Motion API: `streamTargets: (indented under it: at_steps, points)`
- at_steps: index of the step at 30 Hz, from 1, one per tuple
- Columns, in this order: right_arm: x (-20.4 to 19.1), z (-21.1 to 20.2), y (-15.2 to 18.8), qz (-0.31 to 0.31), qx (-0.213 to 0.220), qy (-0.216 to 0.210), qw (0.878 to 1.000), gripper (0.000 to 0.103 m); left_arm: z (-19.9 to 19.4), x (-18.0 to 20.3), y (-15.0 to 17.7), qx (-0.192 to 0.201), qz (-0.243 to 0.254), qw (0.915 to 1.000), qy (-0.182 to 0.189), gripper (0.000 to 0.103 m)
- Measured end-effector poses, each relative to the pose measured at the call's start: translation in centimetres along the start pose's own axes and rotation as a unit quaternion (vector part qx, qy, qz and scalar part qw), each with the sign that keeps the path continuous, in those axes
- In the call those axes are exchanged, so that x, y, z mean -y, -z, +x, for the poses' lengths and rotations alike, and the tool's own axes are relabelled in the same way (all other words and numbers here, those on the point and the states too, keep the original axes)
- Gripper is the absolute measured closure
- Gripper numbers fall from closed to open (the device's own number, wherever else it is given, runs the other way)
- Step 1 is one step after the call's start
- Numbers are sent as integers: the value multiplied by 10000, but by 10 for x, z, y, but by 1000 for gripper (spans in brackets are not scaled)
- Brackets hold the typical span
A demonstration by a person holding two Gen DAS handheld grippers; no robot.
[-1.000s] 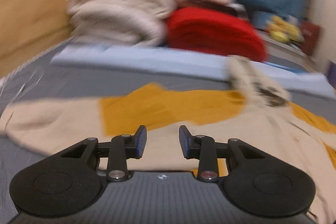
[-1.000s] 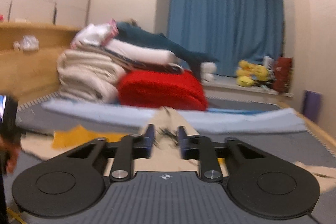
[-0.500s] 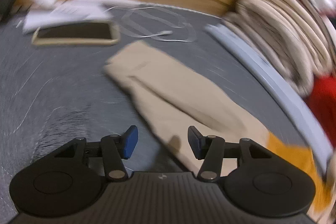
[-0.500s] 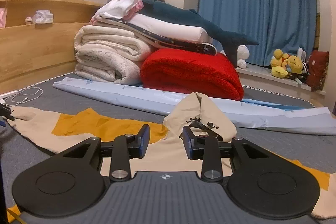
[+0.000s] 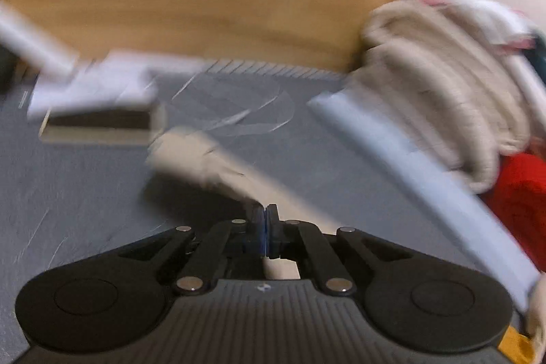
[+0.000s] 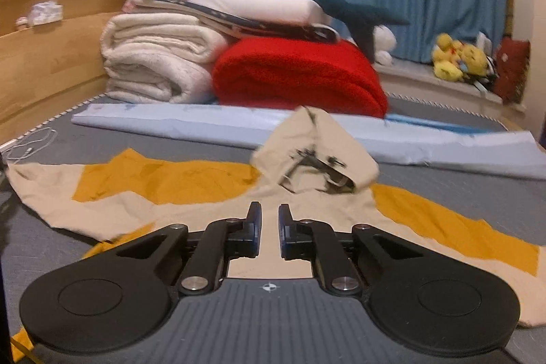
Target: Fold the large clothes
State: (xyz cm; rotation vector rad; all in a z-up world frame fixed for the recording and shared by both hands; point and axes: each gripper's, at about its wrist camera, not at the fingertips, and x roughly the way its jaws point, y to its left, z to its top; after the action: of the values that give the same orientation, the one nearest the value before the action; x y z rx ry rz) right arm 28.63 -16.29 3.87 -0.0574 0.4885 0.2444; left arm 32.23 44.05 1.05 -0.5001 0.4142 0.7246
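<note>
grey bed mat [image 6: 460, 190] holds a beige-and-mustard cotton hoodie [image 6: 191, 190], spread flat. left gripper [image 5: 265, 220] is pinched closed on its beige sleeve [image 5: 204, 156] — right gripper [image 6: 270, 220] hovers w/ fingers slightly apart, gripping nothing.

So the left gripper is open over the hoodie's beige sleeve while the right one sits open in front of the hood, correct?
Not quite. The left wrist view shows the left gripper shut on the beige sleeve, its fingertips pressed together. The right gripper is open, facing the hood.
</note>
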Motion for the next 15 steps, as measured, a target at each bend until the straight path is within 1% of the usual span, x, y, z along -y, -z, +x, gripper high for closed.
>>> streamTargets:
  at_steps: [2, 3, 4, 5, 6, 7, 9, 10, 11, 12, 13, 14, 15]
  points:
    - [11, 1, 1, 117, -156, 108, 9998, 93, -42, 49, 0, 287, 425, 9973, 520, 103]
    - [16, 1, 2, 176, -218, 145, 9995, 93, -67, 77, 5, 421, 685, 9930, 862, 103]
    - [22, 1, 4, 234, -275, 177, 9992, 93, -89, 105, 12, 509, 933, 9870, 1205, 103]
    - [28, 0, 5, 303, -325, 210, 9988, 93, -113, 130, 23, 565, 1201, 9790, 1550, 103]
    - [33, 0, 5, 378, -365, 243, 9983, 93, -142, 160, 39, 619, 1523, 9669, 1952, 103]
    - [39, 0, 6, 446, -391, 270, 9979, 93, -163, 185, 53, 637, 1768, 9558, 2262, 103]
    - [51, -1, 7, 559, -465, 338, 9968, 93, -213, 235, 95, 598, 2333, 9241, 2967, 103]
    - [57, -2, 7, 599, -492, 389, 9962, 93, -237, 257, 119, 527, 2617, 9049, 3316, 103]
    - [63, -3, 7, 662, -503, 479, 9954, 92, -259, 277, 144, 373, 2877, 8838, 3671, 101]
    - [69, -5, 6, 723, -503, 548, 9946, 92, -272, 293, 167, 164, 3078, 8654, 3950, 99]
    - [75, -6, 6, 785, -508, 590, 9939, 90, -286, 306, 192, -178, 3300, 8452, 4199, 90]
    - [81, -7, 5, 865, -506, 615, 9931, 87, -297, 317, 212, -591, 3523, 8282, 4319, 77]
    - [87, -8, 5, 929, -492, 634, 9924, 86, -305, 323, 227, -948, 3704, 8142, 4369, 75]
